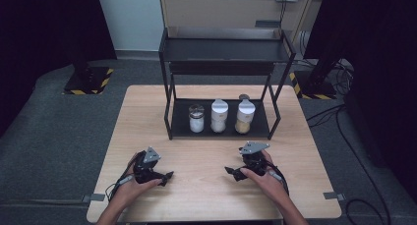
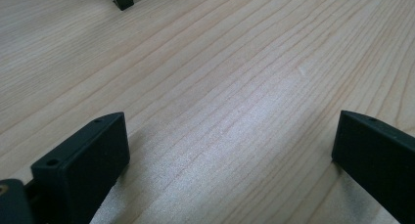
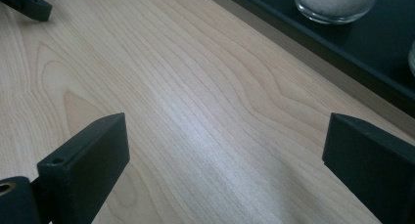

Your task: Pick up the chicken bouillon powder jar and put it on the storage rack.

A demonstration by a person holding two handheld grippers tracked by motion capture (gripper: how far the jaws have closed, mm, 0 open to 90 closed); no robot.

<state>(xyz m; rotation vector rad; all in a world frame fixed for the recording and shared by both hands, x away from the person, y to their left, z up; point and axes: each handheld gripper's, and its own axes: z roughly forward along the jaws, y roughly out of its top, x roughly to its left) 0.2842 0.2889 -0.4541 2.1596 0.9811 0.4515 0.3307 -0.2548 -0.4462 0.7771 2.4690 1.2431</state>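
Both grippers rest low on the wooden bench, the left gripper and right gripper pointing toward each other, each with its fingers spread wide apart over bare wood, holding nothing. Well beyond them, on the bottom shelf of a black rack, three jars stand upright in a row: a clear glass jar of white grains, a white-capped jar beside it, and a jar of tan contents.

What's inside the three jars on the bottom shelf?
The left jar holds something white, the middle jar something white too, and the right jar something yellowish-tan. All stand on the black rack. Exactly what the fillings are is too small to tell.
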